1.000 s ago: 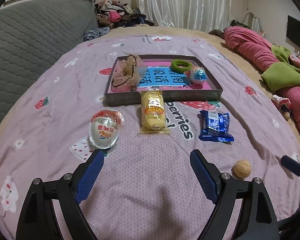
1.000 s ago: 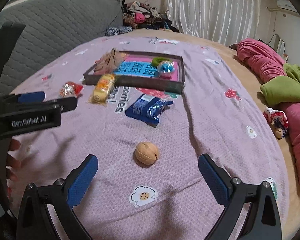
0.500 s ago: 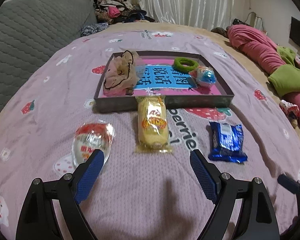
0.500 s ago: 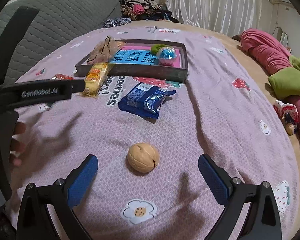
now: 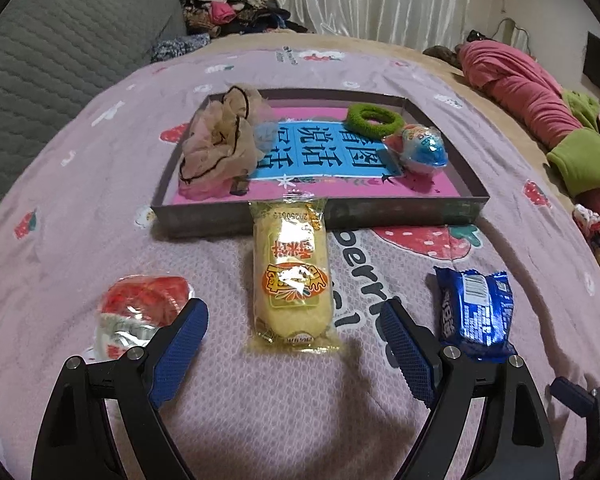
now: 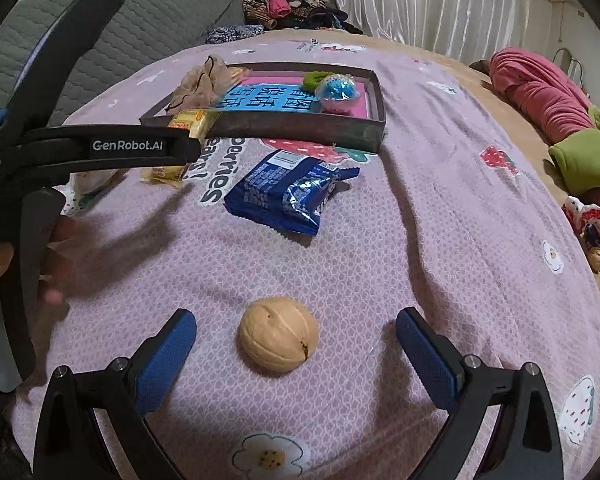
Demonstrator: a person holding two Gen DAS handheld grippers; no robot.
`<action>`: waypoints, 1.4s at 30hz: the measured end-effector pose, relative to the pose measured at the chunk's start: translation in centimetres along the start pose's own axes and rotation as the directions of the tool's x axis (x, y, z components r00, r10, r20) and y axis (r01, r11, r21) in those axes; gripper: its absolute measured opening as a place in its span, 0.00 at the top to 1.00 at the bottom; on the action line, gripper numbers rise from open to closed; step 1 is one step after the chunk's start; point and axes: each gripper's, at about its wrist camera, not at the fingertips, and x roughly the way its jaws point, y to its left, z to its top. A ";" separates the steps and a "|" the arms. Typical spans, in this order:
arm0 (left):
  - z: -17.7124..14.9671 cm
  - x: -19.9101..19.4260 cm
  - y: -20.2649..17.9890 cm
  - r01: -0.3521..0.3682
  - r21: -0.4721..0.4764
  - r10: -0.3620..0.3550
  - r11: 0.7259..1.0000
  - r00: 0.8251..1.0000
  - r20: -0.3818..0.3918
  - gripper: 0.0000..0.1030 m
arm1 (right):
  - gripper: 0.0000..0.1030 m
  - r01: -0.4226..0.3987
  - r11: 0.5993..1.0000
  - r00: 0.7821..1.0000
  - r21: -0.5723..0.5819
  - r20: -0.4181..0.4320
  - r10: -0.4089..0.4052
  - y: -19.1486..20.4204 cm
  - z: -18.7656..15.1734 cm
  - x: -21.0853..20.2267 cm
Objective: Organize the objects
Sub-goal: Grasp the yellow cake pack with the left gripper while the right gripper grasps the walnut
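A yellow wrapped cake [image 5: 292,276] lies on the purple bedspread just ahead of my open left gripper [image 5: 294,320], its near end between the blue fingertips, untouched. A red-and-clear snack packet [image 5: 140,312] sits by the left finger; a blue packet [image 5: 476,308] lies beyond the right one. In the right wrist view a walnut [image 6: 278,338] rests between the spread fingers of my open right gripper [image 6: 296,330], not touched. The blue packet [image 6: 288,192] lies farther ahead. A dark tray [image 5: 380,212] at the back holds a beige scrunchie [image 5: 220,144], a green hair tie [image 5: 374,120] and a blue-and-white egg-shaped toy [image 5: 420,148].
A grey quilted headboard [image 5: 60,52] rises on the left. Pink and green bedding [image 5: 540,100] is heaped along the right edge. A small doll [image 6: 590,224] lies near the bed's right side. A pile of clothes [image 5: 228,12] sits at the back by white curtains.
Both grippers have come forward and lower. The yellow cake now reaches between my left fingers, and the walnut has come in between my right fingers. Jaw widths look unchanged.
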 end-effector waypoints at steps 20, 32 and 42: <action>1.2 1.9 0.5 0.029 -0.034 -0.028 0.999 1.000 0.006 0.14 | 0.37 -0.048 0.998 0.999 -0.027 0.012 0.048 0.7 0.0 0.0; 1.1 2.5 0.2 0.070 -0.036 -0.070 0.997 0.997 -0.022 0.45 | 0.63 -0.068 0.997 0.998 -0.041 0.007 0.068 1.0 0.1 -0.1; 1.2 2.7 0.9 0.092 -0.077 -0.094 0.993 0.995 -0.023 0.58 | 0.67 -0.135 0.991 0.991 -0.006 0.006 0.135 0.5 0.0 -0.6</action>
